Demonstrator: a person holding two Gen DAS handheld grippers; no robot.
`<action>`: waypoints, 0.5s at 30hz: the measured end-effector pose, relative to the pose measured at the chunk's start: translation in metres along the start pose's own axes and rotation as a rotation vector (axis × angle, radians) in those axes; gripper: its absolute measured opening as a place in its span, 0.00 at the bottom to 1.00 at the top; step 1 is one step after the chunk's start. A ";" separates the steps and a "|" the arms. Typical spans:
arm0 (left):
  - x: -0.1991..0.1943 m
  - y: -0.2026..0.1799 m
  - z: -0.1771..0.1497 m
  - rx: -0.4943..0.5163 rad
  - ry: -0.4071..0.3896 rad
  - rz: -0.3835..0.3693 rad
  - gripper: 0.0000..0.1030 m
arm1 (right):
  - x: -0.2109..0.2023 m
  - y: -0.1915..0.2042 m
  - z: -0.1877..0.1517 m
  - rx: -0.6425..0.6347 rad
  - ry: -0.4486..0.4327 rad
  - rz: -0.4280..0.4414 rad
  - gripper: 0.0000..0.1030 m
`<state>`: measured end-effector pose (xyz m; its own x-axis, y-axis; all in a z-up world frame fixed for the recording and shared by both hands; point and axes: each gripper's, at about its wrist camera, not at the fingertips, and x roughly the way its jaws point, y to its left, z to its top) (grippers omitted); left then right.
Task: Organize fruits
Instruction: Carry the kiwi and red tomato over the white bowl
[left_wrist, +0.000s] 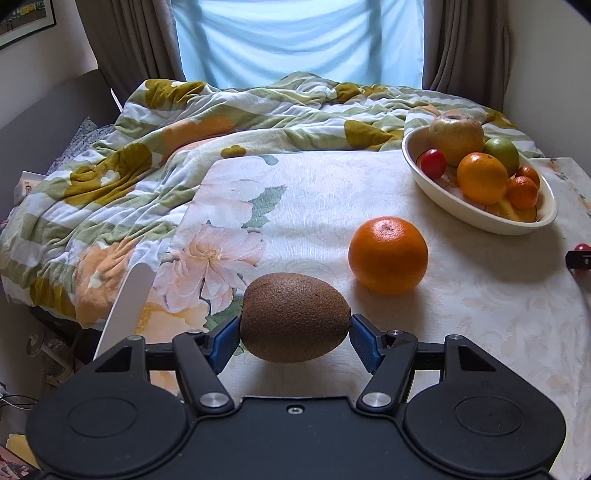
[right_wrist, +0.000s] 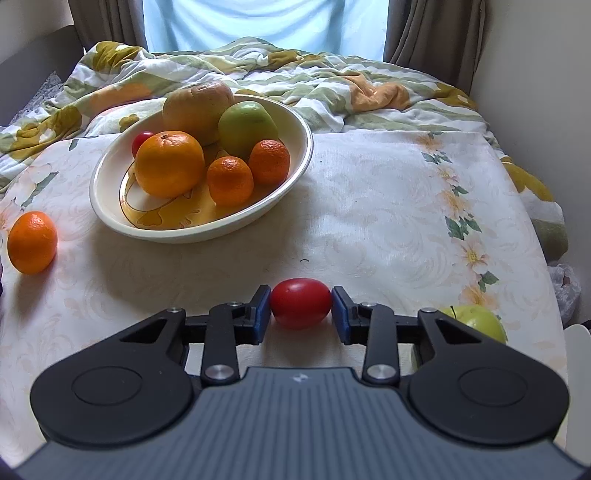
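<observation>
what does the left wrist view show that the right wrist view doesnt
Only the left wrist view: the left gripper with its fingers on a brown kiwi.
Only the right wrist view: the right gripper clamped on a red tomato, and a green apple beside it.
Both: the cream bowl of fruit and a loose orange on the floral cloth.

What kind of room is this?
Probably a bedroom: a rumpled flowery quilt lies on a bed behind the cloth-covered table, with curtains over a window.
</observation>
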<state>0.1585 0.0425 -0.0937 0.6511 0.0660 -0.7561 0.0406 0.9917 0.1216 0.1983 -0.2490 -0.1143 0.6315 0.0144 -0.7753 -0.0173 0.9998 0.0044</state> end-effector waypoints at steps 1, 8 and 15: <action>-0.003 -0.001 0.001 -0.002 -0.006 0.000 0.67 | -0.001 0.000 0.000 -0.004 -0.001 0.005 0.49; -0.029 -0.010 0.006 -0.021 -0.049 -0.002 0.67 | -0.020 0.000 0.000 -0.026 -0.023 0.037 0.49; -0.064 -0.025 0.012 -0.037 -0.092 -0.008 0.67 | -0.048 -0.006 0.005 -0.045 -0.046 0.063 0.49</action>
<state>0.1249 0.0126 -0.0412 0.7179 0.0495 -0.6944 0.0189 0.9957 0.0906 0.1721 -0.2561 -0.0739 0.6627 0.0787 -0.7447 -0.0925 0.9954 0.0229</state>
